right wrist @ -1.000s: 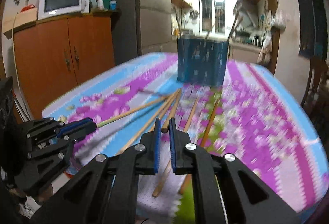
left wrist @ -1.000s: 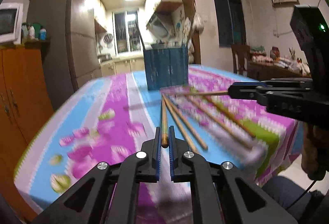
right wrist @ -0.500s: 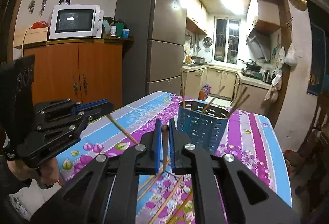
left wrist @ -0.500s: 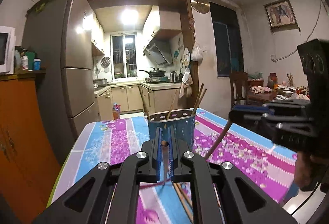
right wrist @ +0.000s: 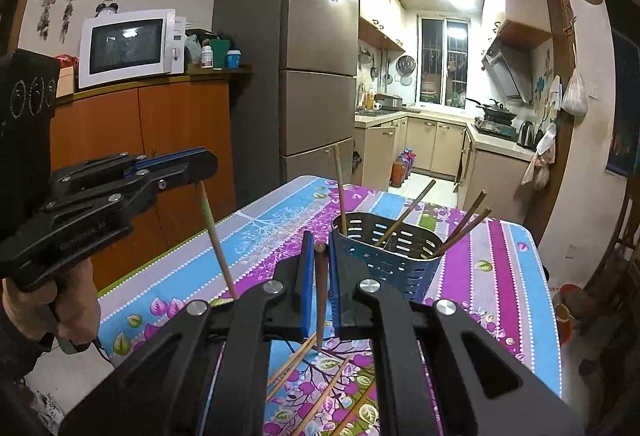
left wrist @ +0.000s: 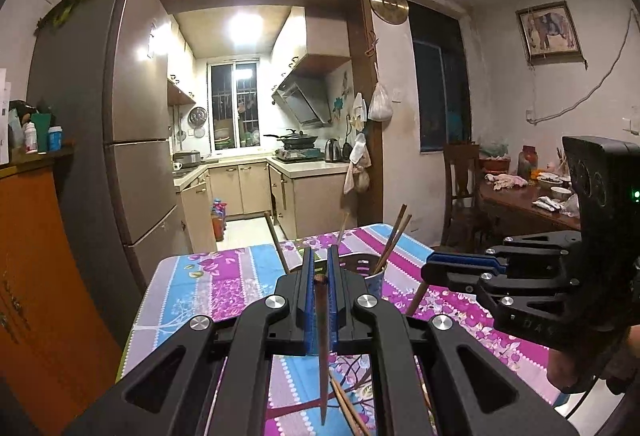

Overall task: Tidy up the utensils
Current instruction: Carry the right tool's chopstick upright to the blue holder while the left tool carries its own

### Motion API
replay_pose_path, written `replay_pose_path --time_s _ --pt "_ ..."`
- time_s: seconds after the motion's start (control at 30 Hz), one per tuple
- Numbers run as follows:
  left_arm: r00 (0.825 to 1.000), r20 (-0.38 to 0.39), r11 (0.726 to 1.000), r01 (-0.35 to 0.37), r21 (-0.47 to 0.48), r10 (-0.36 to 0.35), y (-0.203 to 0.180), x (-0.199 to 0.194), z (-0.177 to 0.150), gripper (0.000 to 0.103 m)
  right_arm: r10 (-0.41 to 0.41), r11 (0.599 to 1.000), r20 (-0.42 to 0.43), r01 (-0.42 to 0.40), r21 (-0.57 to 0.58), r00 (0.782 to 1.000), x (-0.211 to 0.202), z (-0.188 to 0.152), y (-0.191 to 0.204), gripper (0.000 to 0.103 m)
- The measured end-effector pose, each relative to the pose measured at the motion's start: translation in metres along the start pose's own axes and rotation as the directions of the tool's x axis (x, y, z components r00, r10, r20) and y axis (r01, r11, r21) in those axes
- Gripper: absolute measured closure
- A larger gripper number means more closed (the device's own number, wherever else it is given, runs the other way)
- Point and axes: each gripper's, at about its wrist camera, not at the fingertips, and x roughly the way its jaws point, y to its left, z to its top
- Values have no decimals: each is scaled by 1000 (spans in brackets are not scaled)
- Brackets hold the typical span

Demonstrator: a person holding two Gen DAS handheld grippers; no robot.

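A blue perforated holder [right wrist: 386, 256] stands on the floral tablecloth [right wrist: 500, 276] with several chopsticks in it; it also shows in the left wrist view [left wrist: 370, 270]. My left gripper [left wrist: 319, 276] is shut on a brown chopstick [left wrist: 322, 348] that hangs tip down, lifted above the table. My right gripper [right wrist: 319, 260] is shut on another chopstick [right wrist: 320, 296], also tip down, just before the holder. Loose chopsticks [right wrist: 292, 360] lie on the cloth below. Each gripper shows in the other's view, the right one [left wrist: 436, 268] and the left one [right wrist: 204, 165].
A fridge [right wrist: 300, 75] and an orange cabinet [right wrist: 160, 155] with a microwave [right wrist: 128, 45] stand left of the table. The kitchen doorway lies beyond. A wooden chair [left wrist: 460, 175] and a cluttered side table [left wrist: 528, 199] stand at the right.
Both grippers have lifted off the table, each carrying a chopstick, and tilted up so the chopsticks now hang tip down near the holder.
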Motion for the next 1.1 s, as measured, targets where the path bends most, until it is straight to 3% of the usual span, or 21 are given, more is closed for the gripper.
replay_pose_path --time_s 0.33,0.67,0.87,1.1 --pt "999 34 999 17 -35 -16 5 12 28 96 -5 1000 5 5 -3 1000 -18 48 -19 97" --pt "990 140 999 -2 -45 8 6 26 120 96 -58 998 61 58 -5 996 -33 131 -60 97" --pt "988 155 996 -9 -90 23 15 56 163 96 -94 996 58 94 -5 994 -16 168 -86 97" --pt "996 73 995 -36 -93 43 20 117 150 96 -70 997 -2 71 41 998 23 163 -113 97"
